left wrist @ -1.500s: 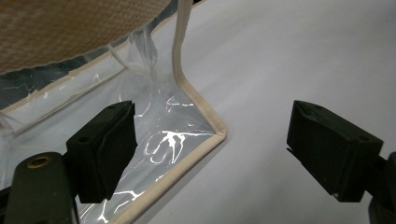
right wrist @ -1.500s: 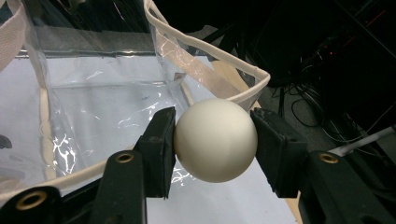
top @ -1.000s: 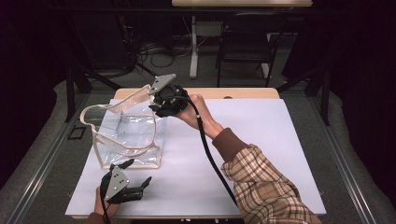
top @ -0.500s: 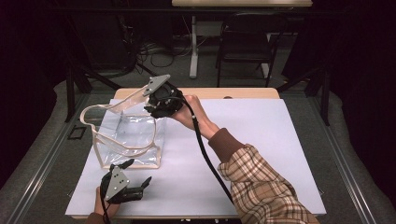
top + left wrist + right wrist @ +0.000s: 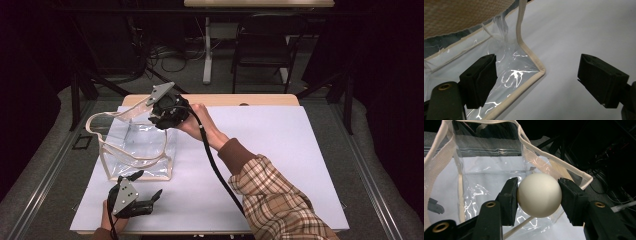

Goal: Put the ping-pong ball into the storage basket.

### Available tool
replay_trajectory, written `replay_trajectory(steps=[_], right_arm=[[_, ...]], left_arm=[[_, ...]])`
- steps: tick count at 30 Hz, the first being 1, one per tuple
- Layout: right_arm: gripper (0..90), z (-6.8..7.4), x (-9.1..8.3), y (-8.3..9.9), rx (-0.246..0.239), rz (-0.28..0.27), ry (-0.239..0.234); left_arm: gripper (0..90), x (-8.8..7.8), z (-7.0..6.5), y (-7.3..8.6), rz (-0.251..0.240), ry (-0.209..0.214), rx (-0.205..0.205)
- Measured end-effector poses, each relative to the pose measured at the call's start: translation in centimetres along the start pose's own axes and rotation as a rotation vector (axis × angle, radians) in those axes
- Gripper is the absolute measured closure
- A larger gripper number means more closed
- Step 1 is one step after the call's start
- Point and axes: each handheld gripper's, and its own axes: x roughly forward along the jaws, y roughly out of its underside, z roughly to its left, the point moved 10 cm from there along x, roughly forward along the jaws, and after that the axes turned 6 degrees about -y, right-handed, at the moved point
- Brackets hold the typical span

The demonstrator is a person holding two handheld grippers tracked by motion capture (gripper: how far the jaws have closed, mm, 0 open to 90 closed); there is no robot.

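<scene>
The right gripper [image 5: 539, 195] is clamped on a white ball [image 5: 539, 198], one jaw pressed to each side of it, and it hangs over the open top of the clear bag [image 5: 135, 147] — the ball is round, so it has no long axis and points no way at all. In the high view that right gripper [image 5: 159, 119] sits at the bag's far right top edge, tilted down toward the opening. The bag stands upright on the white table sheet [image 5: 280, 150], mouth up, its cream handle [image 5: 107, 117] arching above it. Down at the near edge, the left gripper [image 5: 142, 192] rests low by the bag's near corner — jaws wide apart, nothing between them but sheet and that corner.
</scene>
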Motion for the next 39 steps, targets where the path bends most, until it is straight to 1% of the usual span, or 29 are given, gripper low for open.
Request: replay_trajectory(steps=[7,9,11,17,21,26,30,31,39], right_arm=[[51.0,0.4,0.7,0.0,-0.009,0.013,-0.013],[51.0,0.6,0.9,0.0,-0.002,0.014,-0.016],[51.0,0.6,1.0,0.0,-0.008,0.018,-0.019],[51.0,0.9,1.4,0.1,-0.001,0.023,-0.024],[51.0,1.0,1.6,0.1,-0.012,0.028,-0.030],[51.0,1.2,1.8,0.2,-0.003,0.036,-0.037],[51.0,1.3,2.0,0.2,-0.009,0.036,-0.037],[51.0,1.3,2.1,0.2,-0.003,0.035,-0.038],[51.0,1.6,2.5,0.4,-0.004,0.054,-0.048]], left_arm=[[16.0,0.0,0.0,0.0,0.000,0.000,-0.001],[16.0,0.0,0.0,0.0,0.000,0.000,0.000],[16.0,0.0,0.0,0.0,0.000,0.001,0.001],[16.0,0.0,0.0,0.0,0.000,0.002,0.003],[16.0,0.0,0.0,0.0,0.001,0.002,0.003],[16.0,0.0,0.0,0.0,0.000,-0.002,0.005],[16.0,-0.1,0.0,0.0,-0.001,-0.001,0.009],[16.0,-0.1,0.0,0.0,0.000,-0.003,0.009],[16.0,-0.1,0.0,0.0,0.001,-0.001,0.010]])
